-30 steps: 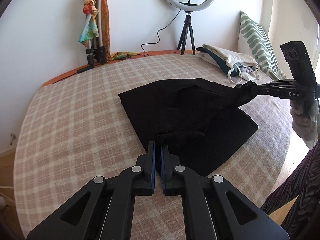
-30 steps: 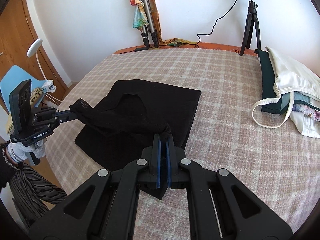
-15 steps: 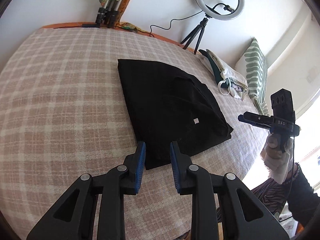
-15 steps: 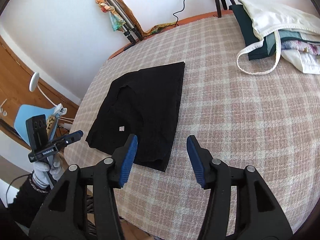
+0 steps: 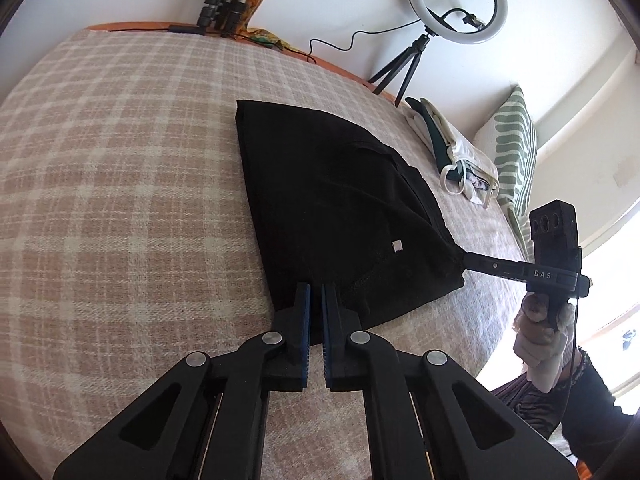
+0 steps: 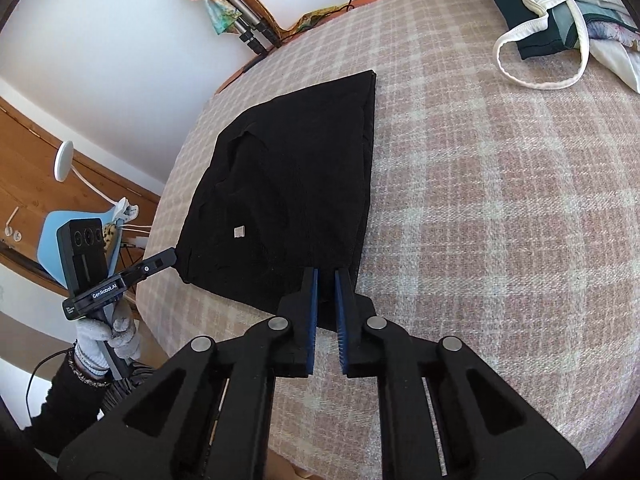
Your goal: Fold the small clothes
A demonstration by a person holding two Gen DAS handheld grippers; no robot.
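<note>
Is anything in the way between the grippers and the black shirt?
No, nothing visible. The left gripper and right gripper are already at the near edge of the black garment, each at one corner.

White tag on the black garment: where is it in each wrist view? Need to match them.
Left wrist: white tag sits right of centre, on the black garment, just above the left tongs.
Right wrist: white tag sits left of centre, up-left of the right tongs.
Shared landmark: the garment's far square corner on the plaid cover.
</note>
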